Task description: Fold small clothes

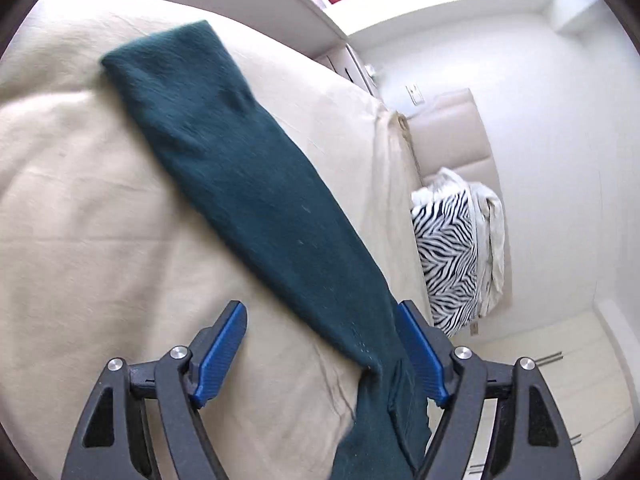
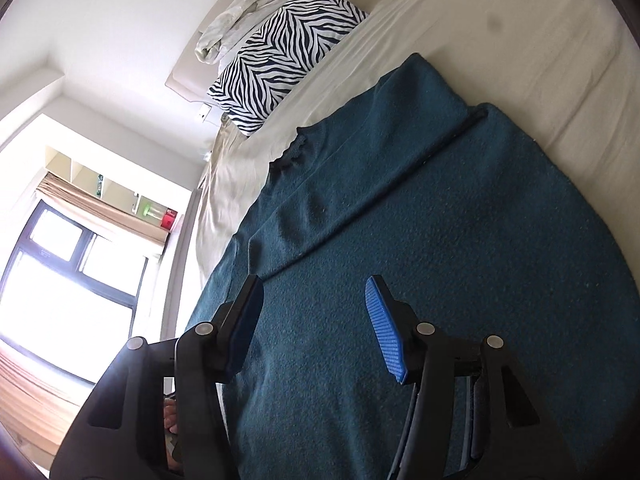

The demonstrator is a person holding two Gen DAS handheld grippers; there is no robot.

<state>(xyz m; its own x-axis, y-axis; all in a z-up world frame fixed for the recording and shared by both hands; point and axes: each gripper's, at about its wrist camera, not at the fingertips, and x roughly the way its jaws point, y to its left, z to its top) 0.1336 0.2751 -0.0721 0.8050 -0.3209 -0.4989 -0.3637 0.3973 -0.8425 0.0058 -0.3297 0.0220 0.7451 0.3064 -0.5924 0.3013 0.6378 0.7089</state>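
The teal sweater (image 2: 400, 240) lies spread on the bed (image 1: 80, 200), over its cream sheet, with a zebra-print pillow (image 2: 280, 60) well apart near the headboard. In the left wrist view, one sleeve (image 1: 224, 160) stretches as a long band from between the fingers diagonally up and to the left, its cuff end farthest from the camera. The left claw (image 1: 320, 348) stands released: both blue pads are spread, and the sleeve passes close by the right-hand pad, though whether it touches is not clear; no pinch is evident. The right claw (image 2: 316, 320) is likewise unclenched, poised over the sweater's body with cloth showing between its fingers but nothing gripped. A fold line runs diagonally across the body ahead of it. Judgement: the sleeve's long axis runs straight away from the left claw, so the left hand is nearer for any further sleeve adjustment; the right is better placed for the body.
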